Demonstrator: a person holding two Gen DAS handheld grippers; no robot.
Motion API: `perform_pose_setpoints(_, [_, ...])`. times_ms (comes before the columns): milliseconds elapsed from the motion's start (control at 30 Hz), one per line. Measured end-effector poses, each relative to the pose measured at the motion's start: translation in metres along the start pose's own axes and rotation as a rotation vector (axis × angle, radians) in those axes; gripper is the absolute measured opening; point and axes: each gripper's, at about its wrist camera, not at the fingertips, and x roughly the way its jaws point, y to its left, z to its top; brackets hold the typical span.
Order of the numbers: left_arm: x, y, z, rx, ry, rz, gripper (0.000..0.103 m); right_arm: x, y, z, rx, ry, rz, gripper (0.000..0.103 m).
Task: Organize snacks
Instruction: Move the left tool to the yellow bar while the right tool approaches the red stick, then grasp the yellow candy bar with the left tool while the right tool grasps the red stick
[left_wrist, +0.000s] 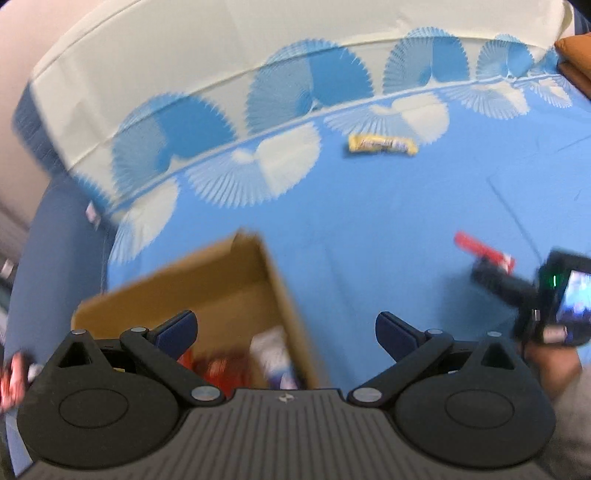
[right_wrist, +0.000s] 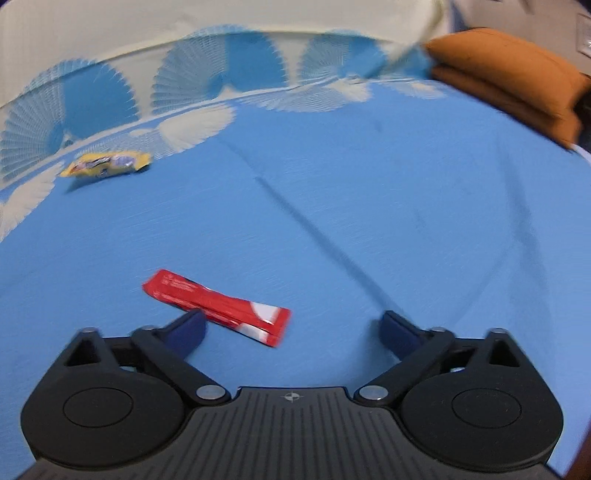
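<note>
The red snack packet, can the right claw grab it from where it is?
Probably yes. The red snack packet lies flat on the blue cloth just ahead of the right claw, which is open. Nothing sits between them; the packet is a bit off to the claw's left, so it needs a small shift.

The packets (left_wrist: 236, 363) inside the cardboard box (left_wrist: 207, 284) are blurred and partly hidden behind the left gripper. A red packet (left_wrist: 13, 376) is cut off at the left edge.

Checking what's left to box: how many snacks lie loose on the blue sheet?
2: a red packet by the right gripper, a yellow one near the patterned border. Others may be out of view.
</note>
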Motion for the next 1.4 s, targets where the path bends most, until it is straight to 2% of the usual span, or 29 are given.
perform_pose_setpoints(100, [0.03, -0.01, 0.034, 0.021, -0.022, -0.009, 0.103, 0.007, 0.009, 0.003, -0.163, -0.018, 0.072, 0.102])
perform_pose_setpoints(200, [0.061, -0.015, 0.065, 0.057, -0.041, -0.054, 0.103, 0.011, 0.006, 0.009, -0.303, -0.031, 0.157, 0.101])
perform_pose_setpoints(233, [0.073, -0.018, 0.075, 0.077, -0.052, -0.07, 0.103, 0.014, 0.002, 0.015, -0.326, -0.02, 0.192, 0.097])
perform_pose_setpoints(267, [0.084, -0.022, 0.084, 0.1, -0.067, -0.091, 0.103, 0.017, -0.004, 0.02, -0.332, -0.005, 0.22, 0.092])
perform_pose_setpoints(333, [0.113, -0.036, 0.107, 0.181, -0.083, -0.15, 0.103, 0.02, -0.019, 0.03, -0.316, -0.012, 0.177, 0.085])
perform_pose_setpoints(400, [0.146, -0.055, 0.129, 0.261, -0.082, -0.19, 0.103, 0.028, -0.039, 0.039, -0.251, -0.008, 0.097, 0.086])
perform_pose_setpoints(467, [0.178, -0.077, 0.149, 0.335, -0.08, -0.199, 0.103, 0.036, -0.058, 0.044, -0.165, 0.014, 0.126, 0.087])
perform_pose_setpoints(533, [0.205, -0.102, 0.164, 0.389, -0.076, -0.215, 0.103, 0.039, -0.06, 0.044, -0.191, 0.002, 0.139, 0.089])
perform_pose_setpoints(600, [0.227, -0.124, 0.177, 0.442, -0.071, -0.216, 0.103, 0.038, -0.06, 0.041, -0.194, 0.0, 0.14, 0.089])
perform_pose_setpoints(700, [0.255, -0.151, 0.189, 0.519, -0.077, -0.152, 0.103, 0.038, -0.058, 0.04, -0.17, 0.004, 0.122, 0.088])
perform_pose_setpoints(733, [0.261, -0.157, 0.192, 0.528, -0.084, -0.139, 0.102, 0.037, -0.057, 0.038, -0.159, -0.003, 0.11, 0.085])
perform_pose_setpoints(767, [0.267, -0.16, 0.194, 0.523, -0.079, -0.123, 0.088, 0.037, -0.053, 0.037, -0.157, -0.014, 0.107, 0.072])
perform_pose_setpoints(800, [0.274, -0.163, 0.197, 0.508, -0.044, -0.115, 0.051, 0.035, -0.049, 0.034, -0.169, -0.035, 0.115, 0.058])
perform_pose_setpoints(833, [0.275, -0.16, 0.2, 0.464, -0.02, -0.144, 0.043, 0.031, -0.044, 0.032, -0.187, -0.051, 0.117, 0.026])
perform_pose_setpoints(867, [0.272, -0.156, 0.201, 0.415, -0.014, -0.169, 0.033, 0.028, -0.038, 0.03, -0.205, -0.057, 0.106, 0.019])
perform_pose_setpoints(900, [0.269, -0.153, 0.2, 0.396, -0.007, -0.187, 0.026, 0.028, -0.035, 0.029, -0.212, -0.062, 0.097, 0.018])
perform_pose_setpoints(933, [0.263, -0.15, 0.196, 0.383, -0.006, -0.197, 0.024, 0.026, -0.035, 0.029, -0.206, -0.066, 0.097, 0.018])
perform_pose_setpoints(1033, [0.233, -0.132, 0.18, 0.334, -0.029, -0.226, 0.023, 0.016, -0.047, 0.035, -0.126, -0.041, 0.136, 0.017])
perform_pose_setpoints(1167, [0.168, -0.105, 0.151, 0.245, -0.056, -0.268, 0.023, -0.019, -0.059, 0.044, -0.076, -0.04, 0.17, 0.017])
perform_pose_setpoints(1400, [0.022, -0.059, 0.069, 0.125, -0.146, -0.329, 0.023, -0.113, -0.067, 0.039, -0.065, -0.046, 0.272, 0.017])
